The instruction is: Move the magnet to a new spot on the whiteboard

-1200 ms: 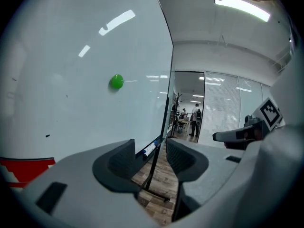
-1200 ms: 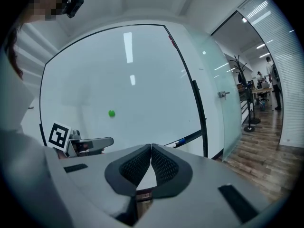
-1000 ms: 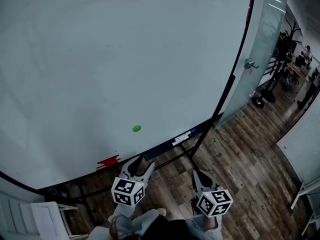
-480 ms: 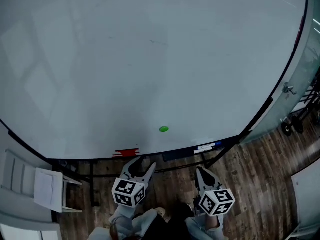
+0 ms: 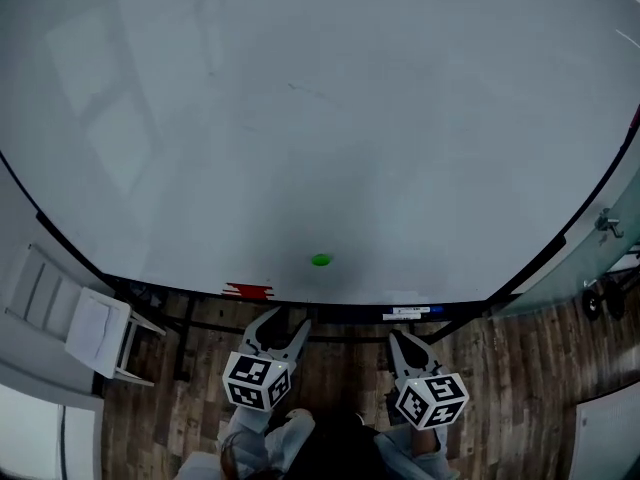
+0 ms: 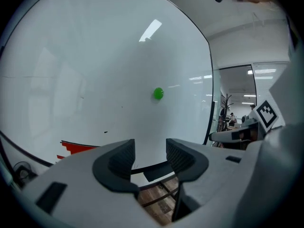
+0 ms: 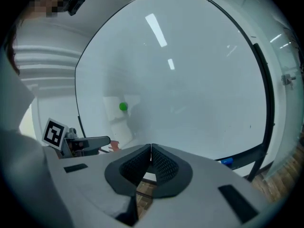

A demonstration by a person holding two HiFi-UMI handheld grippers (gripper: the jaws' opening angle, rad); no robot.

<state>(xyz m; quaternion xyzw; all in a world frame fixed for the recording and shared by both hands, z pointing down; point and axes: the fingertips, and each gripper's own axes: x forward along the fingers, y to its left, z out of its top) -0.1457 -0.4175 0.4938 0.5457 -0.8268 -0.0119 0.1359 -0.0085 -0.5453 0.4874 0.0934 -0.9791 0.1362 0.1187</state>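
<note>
Whiteboard (image 5: 300,118) recentred: one magnet (image 5: 320,260), two hand-held grippers (image 5: 285,320) (image 5: 398,338).

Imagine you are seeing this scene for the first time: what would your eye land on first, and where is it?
The small green magnet stands out, alone on the big whiteboard, low down near its bottom edge. Below it, over the wooden floor, the left hand-held gripper has its jaws apart with nothing between them, and the right hand-held gripper has its jaws together.

whiteboard (image 5: 300,118) top cut off, ledge objects (image 5: 408,313) too small to identify
</note>
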